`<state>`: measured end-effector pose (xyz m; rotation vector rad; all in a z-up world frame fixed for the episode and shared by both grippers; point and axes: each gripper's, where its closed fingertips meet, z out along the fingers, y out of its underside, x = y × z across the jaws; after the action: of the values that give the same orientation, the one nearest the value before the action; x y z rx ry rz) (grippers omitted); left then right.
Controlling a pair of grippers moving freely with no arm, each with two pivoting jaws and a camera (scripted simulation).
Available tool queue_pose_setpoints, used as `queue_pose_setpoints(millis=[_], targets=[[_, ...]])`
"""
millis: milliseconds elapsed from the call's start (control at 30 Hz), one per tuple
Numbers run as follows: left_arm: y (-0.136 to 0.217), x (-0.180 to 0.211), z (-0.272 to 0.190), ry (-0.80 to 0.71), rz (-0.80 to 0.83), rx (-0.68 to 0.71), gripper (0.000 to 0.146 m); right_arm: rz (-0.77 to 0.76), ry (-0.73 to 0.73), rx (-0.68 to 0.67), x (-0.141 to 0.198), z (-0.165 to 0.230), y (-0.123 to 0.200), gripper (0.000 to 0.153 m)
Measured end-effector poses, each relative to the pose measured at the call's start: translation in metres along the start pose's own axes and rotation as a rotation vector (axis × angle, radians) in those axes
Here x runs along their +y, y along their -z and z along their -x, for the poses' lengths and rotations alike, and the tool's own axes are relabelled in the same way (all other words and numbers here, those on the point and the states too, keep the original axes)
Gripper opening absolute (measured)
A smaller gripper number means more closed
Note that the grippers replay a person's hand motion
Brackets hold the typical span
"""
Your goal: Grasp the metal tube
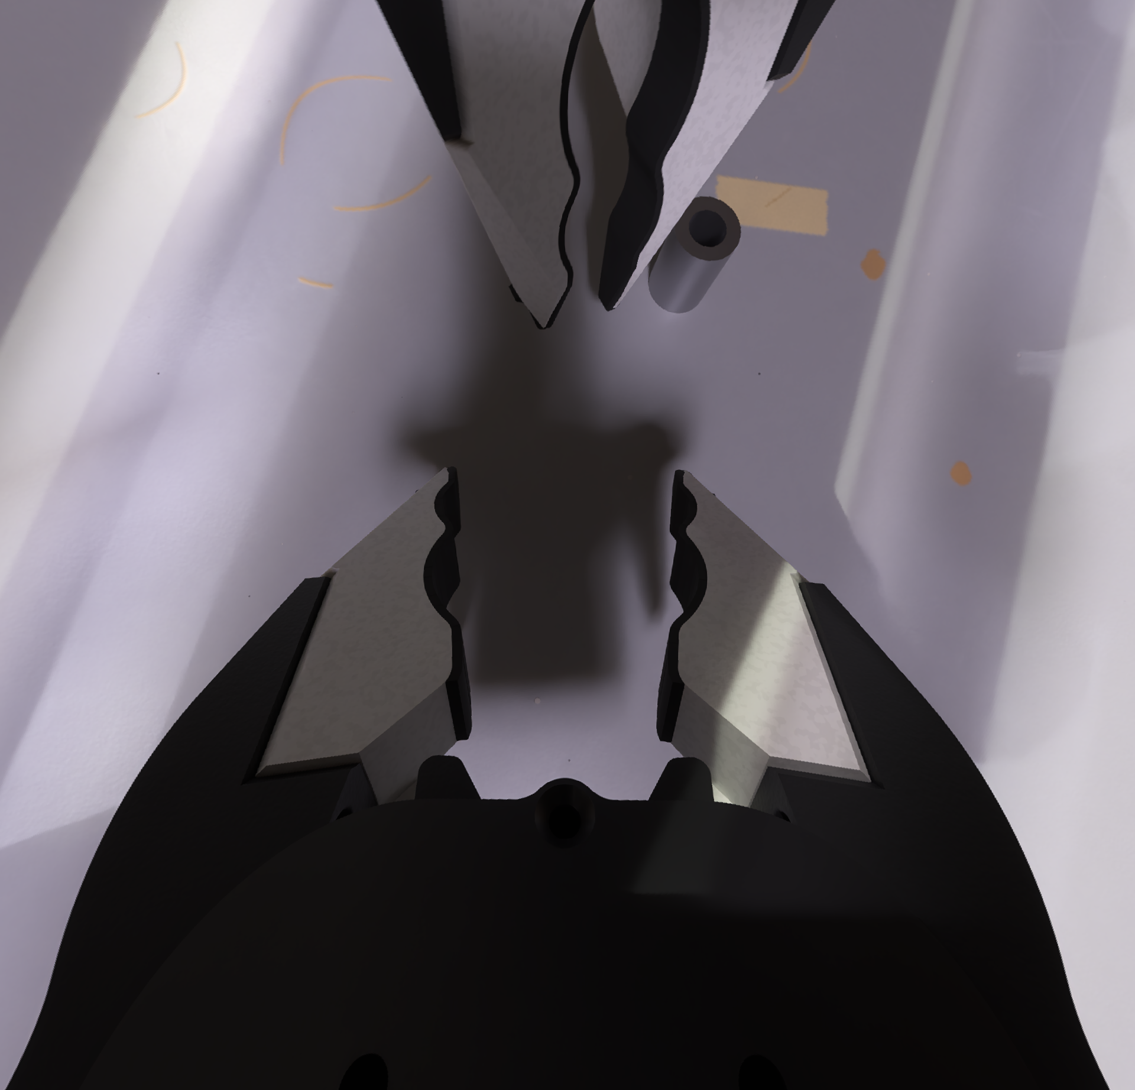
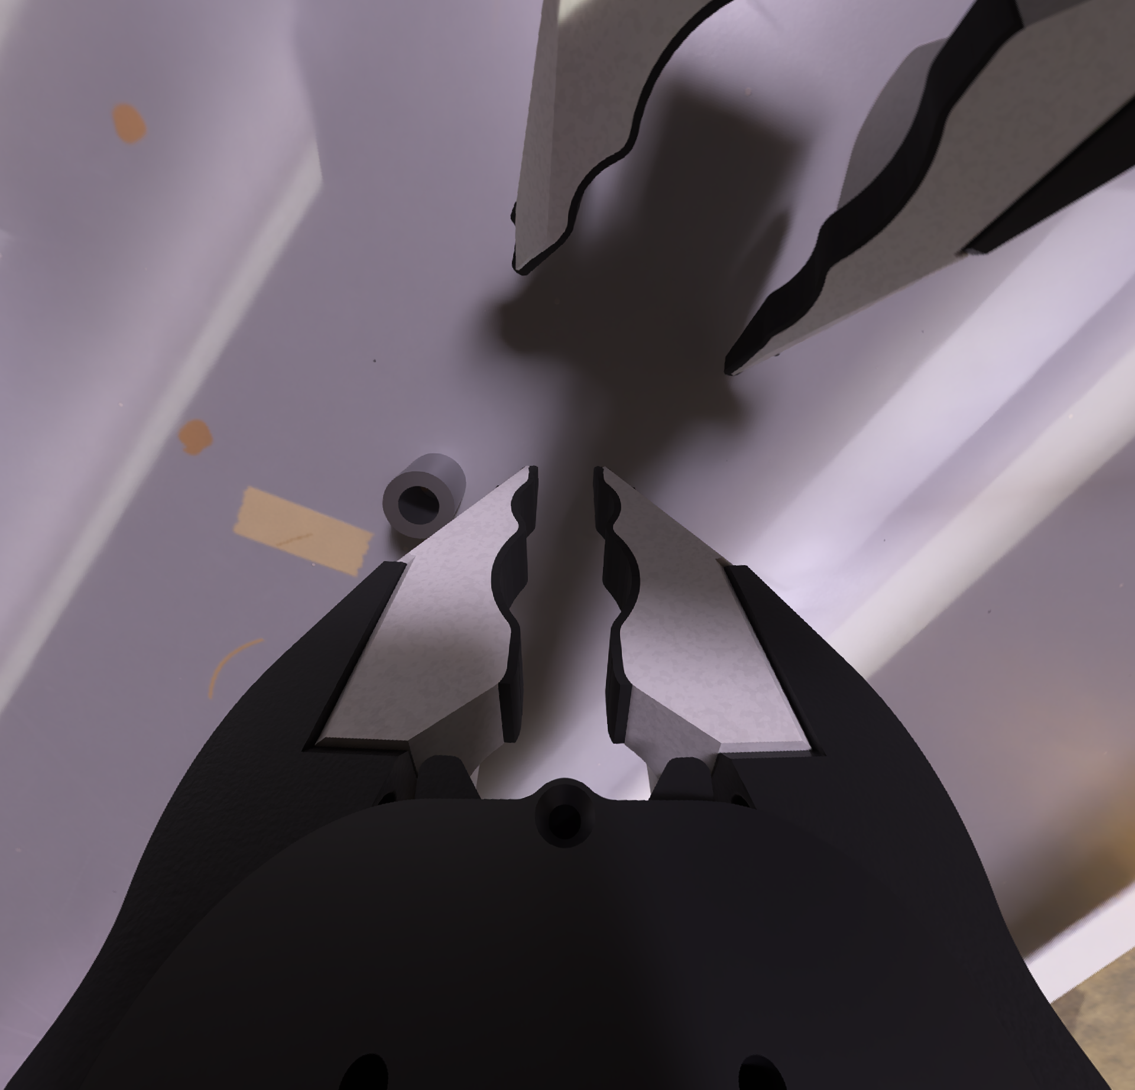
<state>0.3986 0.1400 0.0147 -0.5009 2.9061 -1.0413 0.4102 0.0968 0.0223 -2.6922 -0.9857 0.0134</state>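
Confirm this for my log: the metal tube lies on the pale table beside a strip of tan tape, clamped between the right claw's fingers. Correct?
Not quite. The metal tube is not clamped: the right wrist view shows it lying free, just outside the right claw, whose fingers hold nothing. It does lie on the table beside the tan tape.

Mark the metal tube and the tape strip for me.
metal tube (image 2: 424, 503): right wrist view, on its open end's rim.
tape strip (image 2: 301, 537): right wrist view, middle of the tan strip, left of the tube.

Wrist views face-to-face, close above shared tabletop (image 1: 184, 446).
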Motion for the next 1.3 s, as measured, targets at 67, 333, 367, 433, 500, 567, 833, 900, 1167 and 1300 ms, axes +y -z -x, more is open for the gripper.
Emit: queue_pose_setpoints(millis=[67,333,367,433,500,567,833,900,1167,1300], targets=[[0.000,0.000,0.001,0.010,-0.008,0.001,0.069,-0.010,-0.018,0.016,-0.001,0.000,0.003,0.019],[-0.001,-0.002,0.001,0.055,-0.010,-0.025,0.068,-0.093,-0.173,0.133,-0.005,0.020,0.033,0.030],[-0.001,-0.002,0.001,0.066,-0.014,-0.030,0.068,-0.111,-0.223,0.137,-0.003,0.025,0.035,0.029],[-0.001,-0.003,0.001,0.083,-0.018,-0.040,0.068,-0.127,-0.330,0.155,0.002,0.038,0.034,0.025],[-0.001,-0.003,0.001,0.092,-0.017,-0.049,0.068,-0.141,-0.430,0.180,0.007,0.049,0.027,0.024],[-0.002,-0.004,0.001,0.104,-0.015,-0.057,0.068,-0.173,-0.521,0.203,0.008,0.055,0.019,0.025],[-0.002,-0.005,0.000,0.136,-0.023,-0.082,0.068,-0.310,-0.746,0.324,0.007,0.050,-0.002,0.030],[-0.002,-0.005,0.000,0.143,-0.027,-0.084,0.068,-0.317,-0.753,0.356,0.008,0.046,-0.002,0.031],[-0.002,-0.005,0.000,0.168,-0.048,-0.090,0.068,-0.358,-0.806,0.376,0.007,0.036,-0.004,0.022],[-0.002,-0.005,0.000,0.196,-0.058,-0.111,0.068,-0.373,-0.912,0.419,0.010,0.032,-0.003,0.022]])
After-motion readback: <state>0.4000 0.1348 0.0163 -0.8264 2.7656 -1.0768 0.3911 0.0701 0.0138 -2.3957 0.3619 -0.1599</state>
